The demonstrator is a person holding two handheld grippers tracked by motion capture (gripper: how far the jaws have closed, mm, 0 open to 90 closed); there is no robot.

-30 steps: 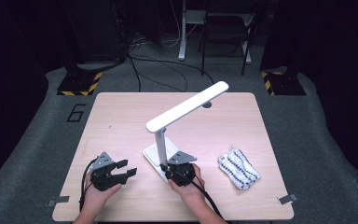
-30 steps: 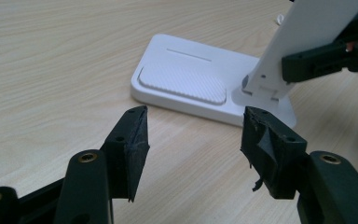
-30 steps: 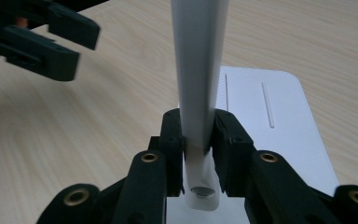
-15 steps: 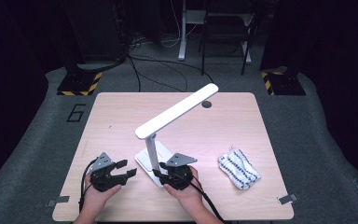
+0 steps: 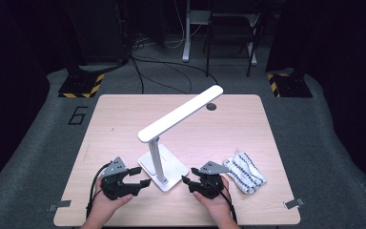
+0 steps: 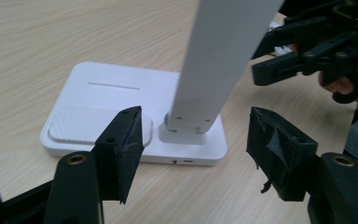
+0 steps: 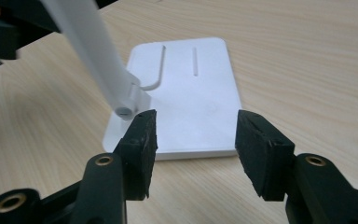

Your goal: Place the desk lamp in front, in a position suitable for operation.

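Now both tools stand open beside the lamp

Nearest the person, the left tool [image 5: 142,176] and right tool [image 5: 187,182] flank the lamp base [image 5: 171,167] on the tabletop [image 5: 124,114], touching nothing. Both have just been opening; the right one has let go and drawn back, nothing between its jaws. Since then the lamp has shifted leftward. Beyond, its arm [image 5: 181,113] slants upward; a striped cloth [image 5: 244,172] lies aside. The repositioning looks finished.

The right gripper [image 5: 187,180] — black, two-jawed — lets go of the white desk lamp [image 5: 162,164] and sits back toward the lower right of the high view, jaws just opening, nothing between them. The left gripper [image 5: 142,175] widens too — lamp base shifted slightly left.
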